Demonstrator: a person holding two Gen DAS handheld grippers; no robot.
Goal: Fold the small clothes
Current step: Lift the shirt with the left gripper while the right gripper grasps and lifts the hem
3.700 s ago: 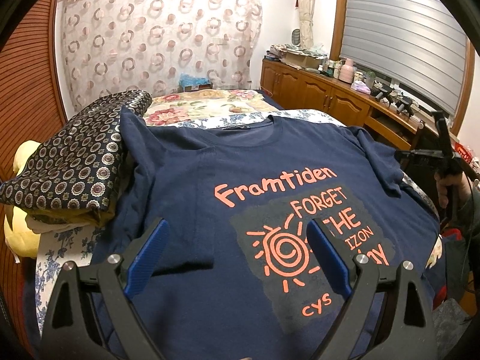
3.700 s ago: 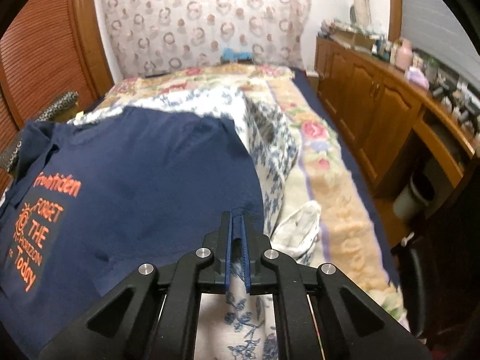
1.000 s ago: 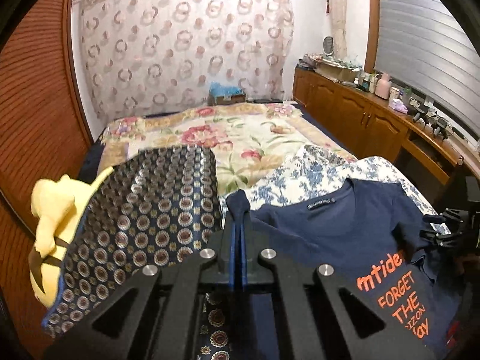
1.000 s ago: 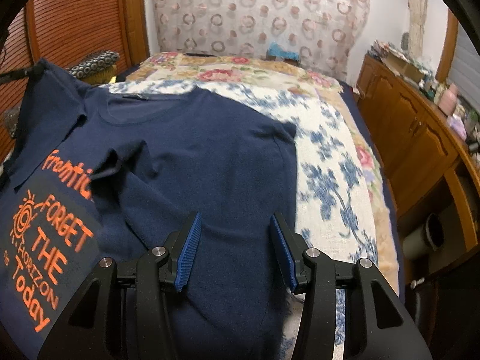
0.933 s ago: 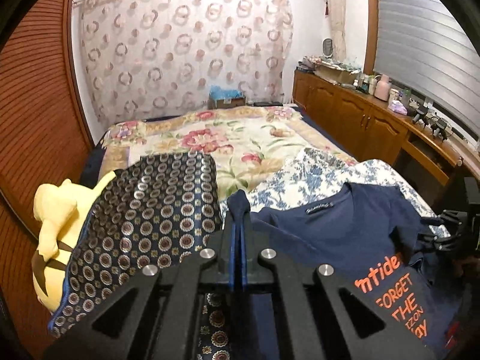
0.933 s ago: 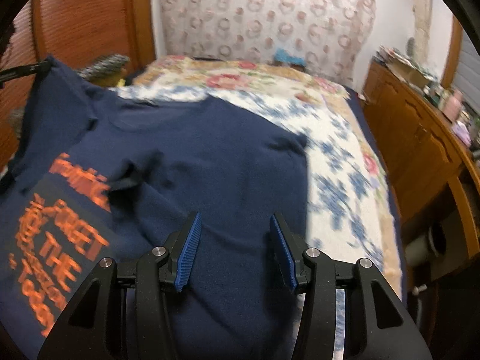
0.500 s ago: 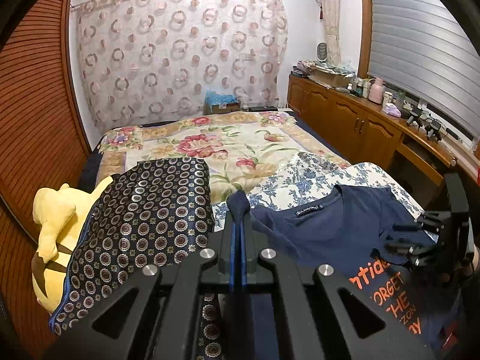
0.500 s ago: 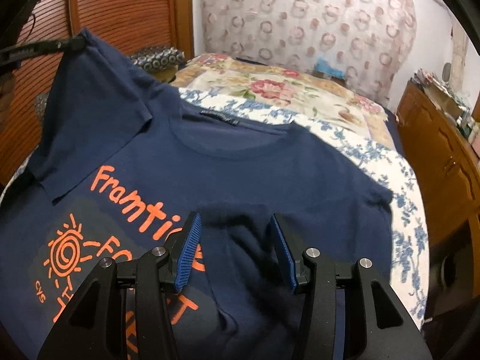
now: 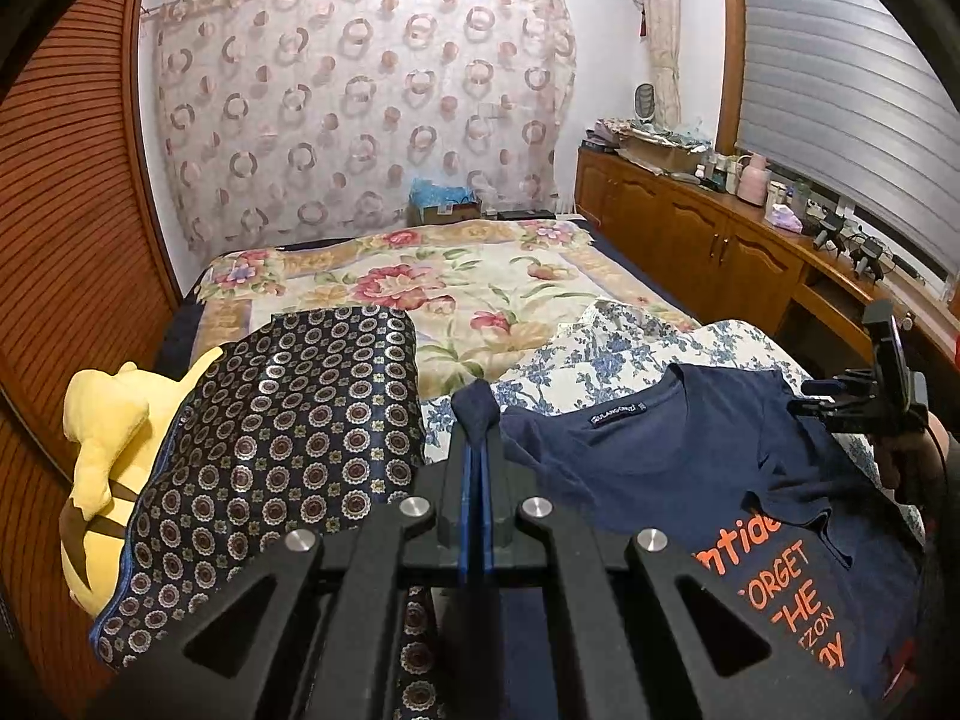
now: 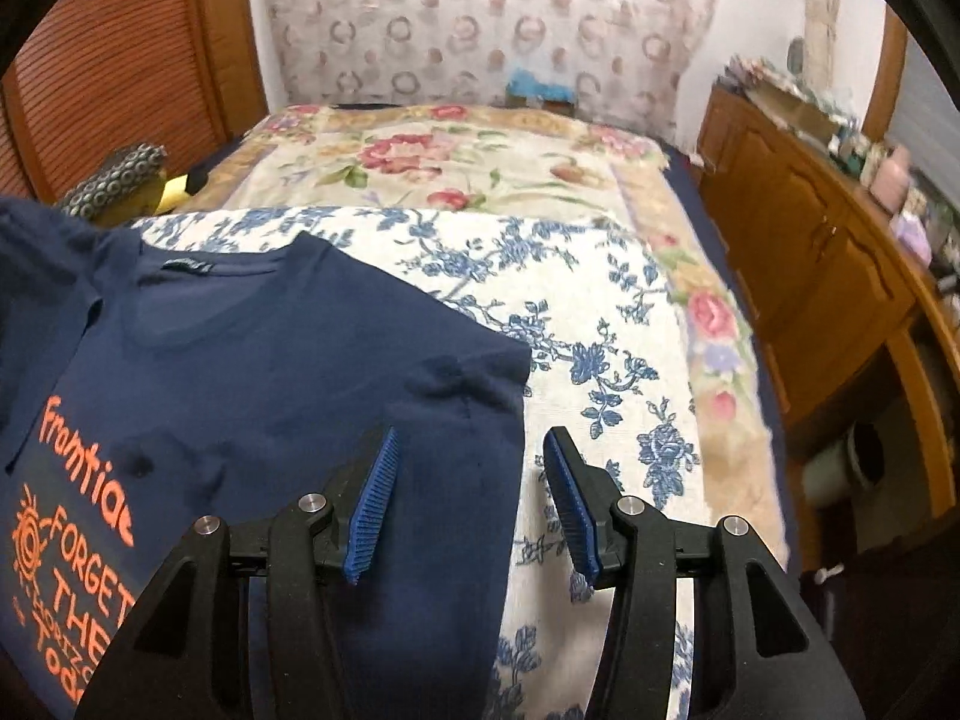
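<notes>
Left gripper clamped on navy printed cotton T-shirt, beside patterned dark pillow; right gripper opening, empty, above shirt's edge.

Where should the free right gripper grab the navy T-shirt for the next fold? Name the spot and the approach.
Likely the T-shirt's folded side edge, which lies between the right gripper's opening jaws. Come down from above, one pad over the shirt and one over the blue-flowered sheet: that edge lies flat and clear. The left gripper is shut on a pinch of the shirt.
</notes>
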